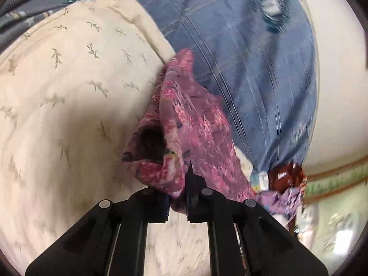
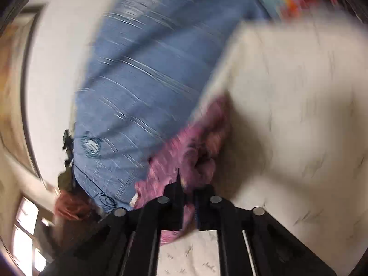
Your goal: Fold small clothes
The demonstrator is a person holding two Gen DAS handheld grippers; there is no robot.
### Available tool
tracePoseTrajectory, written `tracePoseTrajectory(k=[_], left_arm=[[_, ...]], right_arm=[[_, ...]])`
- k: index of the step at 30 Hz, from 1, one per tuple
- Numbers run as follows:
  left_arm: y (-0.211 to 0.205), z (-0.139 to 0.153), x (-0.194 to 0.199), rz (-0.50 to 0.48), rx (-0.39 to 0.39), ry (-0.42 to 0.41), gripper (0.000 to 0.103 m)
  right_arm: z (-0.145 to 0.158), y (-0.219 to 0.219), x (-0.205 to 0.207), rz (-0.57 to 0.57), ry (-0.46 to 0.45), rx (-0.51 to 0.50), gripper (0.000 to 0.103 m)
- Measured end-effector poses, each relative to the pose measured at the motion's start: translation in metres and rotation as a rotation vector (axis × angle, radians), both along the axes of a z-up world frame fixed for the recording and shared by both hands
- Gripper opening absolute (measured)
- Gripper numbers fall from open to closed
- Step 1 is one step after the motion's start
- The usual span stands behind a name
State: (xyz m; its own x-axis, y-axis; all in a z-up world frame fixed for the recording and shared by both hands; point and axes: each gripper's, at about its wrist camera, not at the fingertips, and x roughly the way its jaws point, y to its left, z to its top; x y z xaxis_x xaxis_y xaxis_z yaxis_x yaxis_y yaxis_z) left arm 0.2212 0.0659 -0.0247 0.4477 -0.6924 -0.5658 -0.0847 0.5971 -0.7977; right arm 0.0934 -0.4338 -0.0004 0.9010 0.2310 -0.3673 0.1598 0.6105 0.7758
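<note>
Left wrist view has the left gripper [image 1: 178, 197] clamped on the pink-and-maroon patterned cloth garment [image 1: 193, 124] trailing to twelve o'clock over the cream leaf-print sheet [image 1: 69, 80], the right gripper [image 2: 187, 197] pinching it too: mid-lift, next spread it flat.

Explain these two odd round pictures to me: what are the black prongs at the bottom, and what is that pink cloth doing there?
There is no robot here. A person holds a two-fingered gripping tool in each hand, and each tool carries a wide-angle camera looking along its fingers, hence the round, bent look. One picture comes from the left tool, the other from the right tool; the black prongs are their fingers. Both are shut on the same pink patterned garment, a small piece of clothing to be folded. Beneath lies a cream sheet with a leaf print, and beside it a blue checked cloth. The right picture is blurred.
</note>
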Motion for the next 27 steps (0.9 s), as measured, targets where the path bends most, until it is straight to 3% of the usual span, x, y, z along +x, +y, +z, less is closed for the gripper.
tracePoseTrajectory(k=[4,7,10,14,16,17,19,23,27], left_arm=[[-0.016,-0.034,-0.003,-0.015,0.091,0.083,0.008],[-0.010,-0.045,-0.003,-0.037,0.052,0.118,0.008],[0.006,-0.021,-0.015,-0.109,0.139,0.035,0.011],[0.027,0.014,-0.020,-0.179,0.236,-0.101,0.018],[0.022,0.031,0.001,-0.179,0.319,-0.156,0.048],[0.018,0.038,0.017,-0.174,0.372,-0.178,0.056],[0.011,0.041,0.048,-0.161,0.408,-0.188,0.065],[-0.024,0.027,0.127,-0.216,0.429,-0.110,0.065],[-0.051,0.001,0.175,-0.220,0.474,-0.027,0.065]], right_arm=[[-0.034,-0.017,0.009,-0.008,0.184,-0.037,0.004],[-0.058,-0.014,0.009,0.024,0.261,-0.046,0.006],[-0.046,-0.019,-0.005,0.007,0.262,-0.063,0.019],[-0.010,-0.041,-0.012,-0.068,0.221,-0.173,0.024],[0.008,-0.047,0.009,-0.060,0.202,-0.204,0.035],[0.013,-0.047,0.021,-0.055,0.198,-0.206,0.037],[0.018,-0.046,0.056,0.010,0.193,-0.187,0.050],[0.003,-0.041,0.132,0.029,0.277,-0.152,0.051],[-0.026,-0.047,0.180,-0.003,0.397,-0.097,0.051]])
